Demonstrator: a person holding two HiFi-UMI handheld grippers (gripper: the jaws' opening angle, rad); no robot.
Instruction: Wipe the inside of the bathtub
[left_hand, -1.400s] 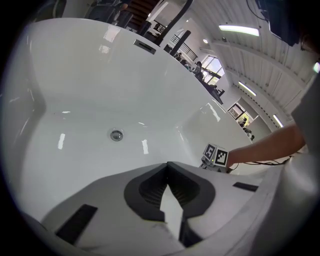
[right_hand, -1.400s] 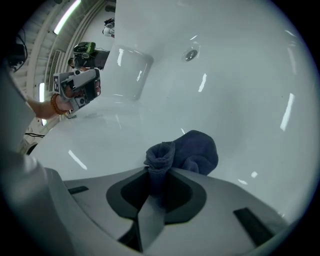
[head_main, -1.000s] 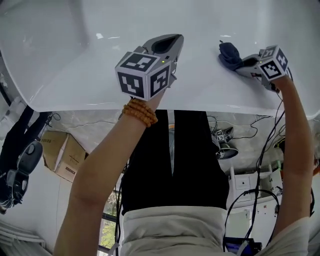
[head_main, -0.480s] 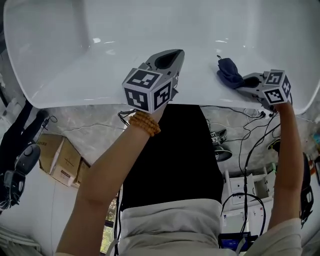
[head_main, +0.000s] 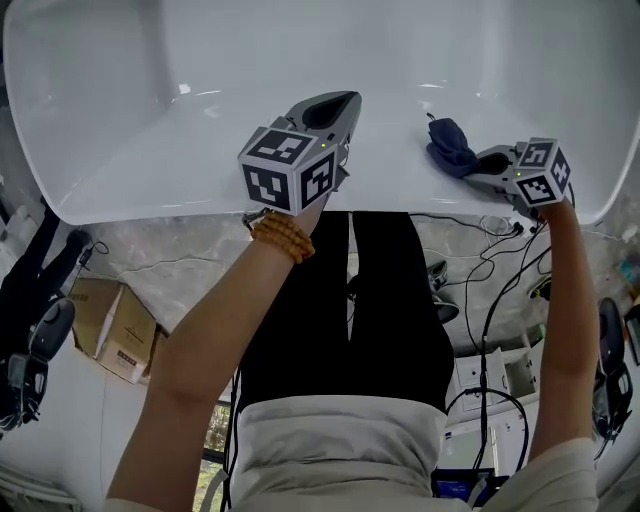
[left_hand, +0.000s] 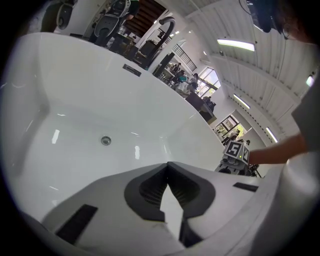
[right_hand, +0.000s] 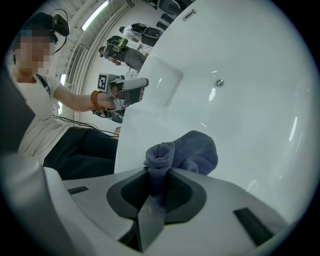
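The right gripper (head_main: 478, 162) is clamped on a bunched dark blue cloth (head_main: 447, 145), which lies against the white inner surface of the bathtub (head_main: 300, 45) at its near right, just inside the near rim. The left gripper (head_main: 338, 103) hangs over the near rim well to the left of the cloth, pointing into the tub with its jaws closed together on nothing. From the left gripper view the drain (left_hand: 105, 141) shows on the tub floor, far beyond the jaws.
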